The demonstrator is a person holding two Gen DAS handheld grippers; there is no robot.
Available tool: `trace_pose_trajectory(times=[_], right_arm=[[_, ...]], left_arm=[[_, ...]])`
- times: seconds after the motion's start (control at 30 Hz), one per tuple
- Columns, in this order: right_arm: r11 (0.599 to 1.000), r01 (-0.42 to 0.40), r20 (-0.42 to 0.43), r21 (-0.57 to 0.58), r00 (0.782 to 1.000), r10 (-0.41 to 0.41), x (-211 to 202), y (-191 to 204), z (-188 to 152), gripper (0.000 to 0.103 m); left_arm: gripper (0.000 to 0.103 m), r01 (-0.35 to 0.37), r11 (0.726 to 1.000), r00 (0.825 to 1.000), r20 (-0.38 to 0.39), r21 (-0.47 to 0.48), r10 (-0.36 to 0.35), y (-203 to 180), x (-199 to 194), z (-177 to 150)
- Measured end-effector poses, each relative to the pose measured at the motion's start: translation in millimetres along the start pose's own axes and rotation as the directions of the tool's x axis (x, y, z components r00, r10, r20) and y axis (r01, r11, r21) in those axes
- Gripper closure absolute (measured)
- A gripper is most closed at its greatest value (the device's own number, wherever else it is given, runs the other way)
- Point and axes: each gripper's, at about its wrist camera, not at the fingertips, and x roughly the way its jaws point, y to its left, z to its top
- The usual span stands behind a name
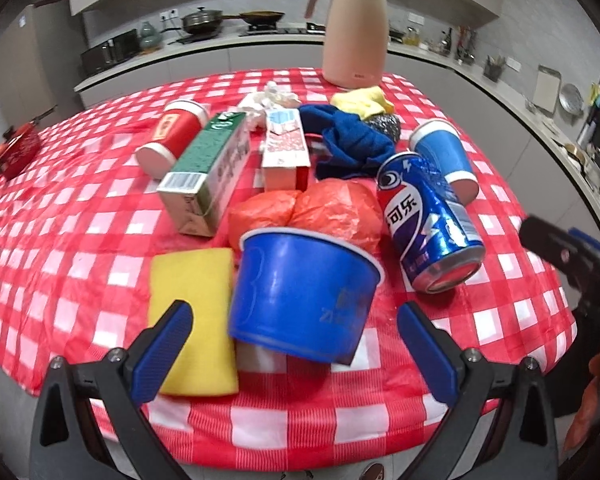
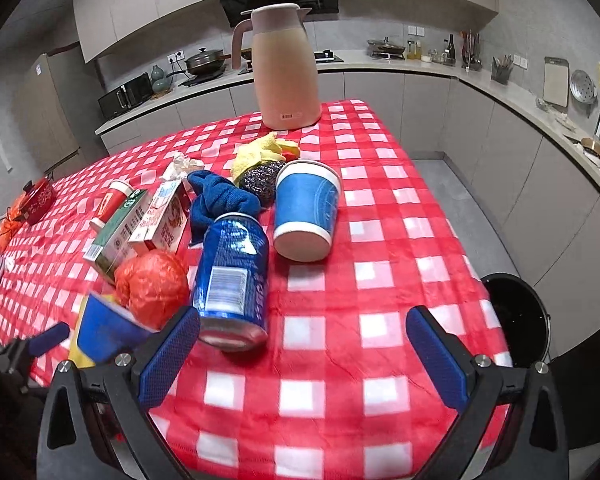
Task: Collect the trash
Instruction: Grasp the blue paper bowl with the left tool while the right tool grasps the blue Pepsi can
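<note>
Hovering with its jaws spread wide, the left hand-held gripper faces a tilted blue paper bowl at the bench's near edge, light and crushable, best pinched gently across its rim.

I hold my left gripper low and level, its blue-padded fingers spread wide apart with nothing clamped between them. My right gripper sits alongside at the same height, jaws likewise wide, fingers pointing forward, gripping nothing.
</note>
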Motion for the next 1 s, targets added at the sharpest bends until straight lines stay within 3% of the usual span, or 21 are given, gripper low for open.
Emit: trace_pose_trajectory(times=[0.23,0.67,0.83,1.0], right_arm=[[1.000,-0.007,-0.016,0.004,1.000,0.007,26.3,12.1,14.3,0.000],[0.996,-0.083,-0.119,0.013,0.989,0.084,83.3,29.6,16.9,0.000],[0.991,-0.131,-0.157,0.014,0.979,0.131,96.0,34.9,15.6,0.021],[0.990,-0.141,-0.171,0.005,0.975,0.139,102.6,38.5,11.8,0.025]], left_arm=[[0.020,0.080,0.994,0.997,-0.017,0.071,-0.079,-4.3,14.0,1.7],[0.023,0.174,0.983,0.985,0.011,0.062,-0.175,5.8,13.1,1.3],[0.023,0.171,0.983,0.985,0.005,0.066,-0.172,4.4,14.3,1.9],[0.022,0.163,0.983,0.986,0.004,0.080,-0.164,0.0,16.9,4.0]])
